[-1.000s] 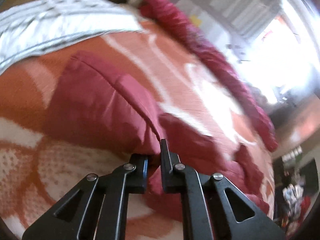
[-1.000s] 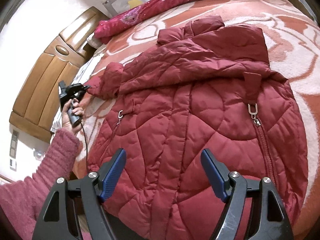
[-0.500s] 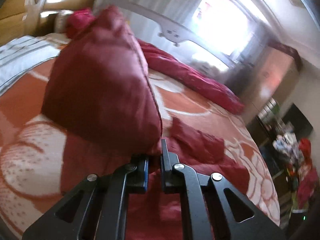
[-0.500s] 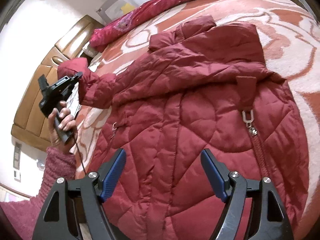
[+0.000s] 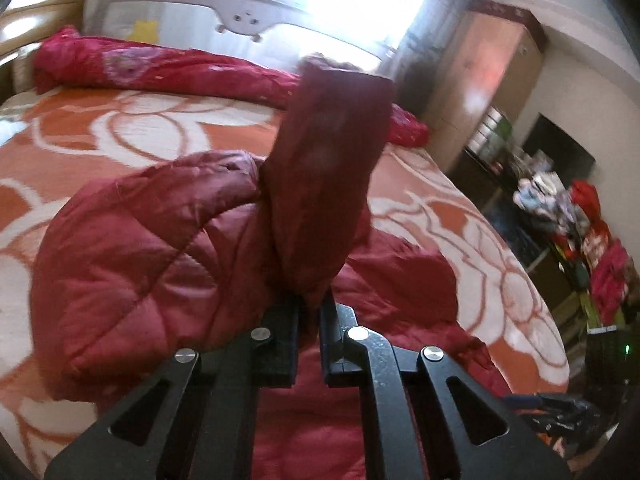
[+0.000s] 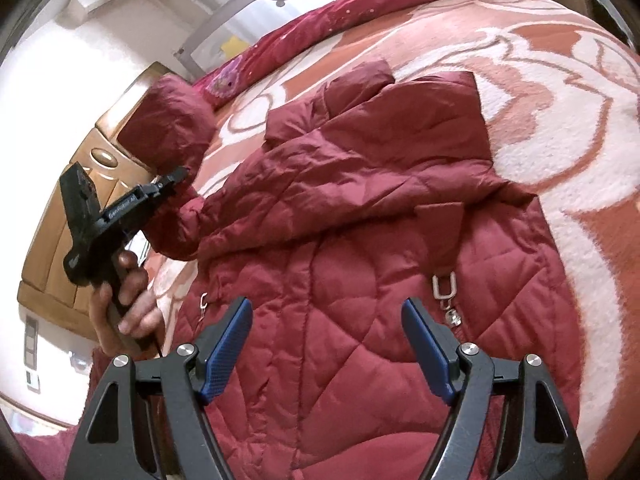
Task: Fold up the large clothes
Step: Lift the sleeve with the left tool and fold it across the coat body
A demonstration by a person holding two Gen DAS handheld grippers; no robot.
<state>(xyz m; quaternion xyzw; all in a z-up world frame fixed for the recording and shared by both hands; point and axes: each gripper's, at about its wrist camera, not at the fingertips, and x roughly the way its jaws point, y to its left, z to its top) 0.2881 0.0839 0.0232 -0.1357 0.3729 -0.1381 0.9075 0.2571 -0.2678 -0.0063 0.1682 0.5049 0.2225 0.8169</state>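
Left wrist view: the left gripper (image 5: pixel 309 312) has its jaws pinched tight on the cuff end of a sleeve (image 5: pixel 324 176) of the red quilted jacket (image 5: pixel 132 264). The sleeve stands up from the jaws, clear of the bed (image 5: pixel 100 128); the rest of the jacket lies below on the orange-and-white patterned blanket. A rolled red quilt (image 5: pixel 168 72) runs along the far side of the bed, with a wardrobe (image 5: pixel 488 84) beyond.

Right wrist view: the right gripper (image 6: pixel 326 344) hovers over the lower front of the jacket, jaws spread wide with nothing between the blue pads (image 6: pixel 226 348). The jacket lies spread flat, front up, zipper pull (image 6: pixel 444 292) visible. At left a hand (image 6: pixel 128 304) grips the left gripper's handle, and the raised sleeve hangs from its tip above the bed edge, before a wooden headboard (image 6: pixel 52 256).
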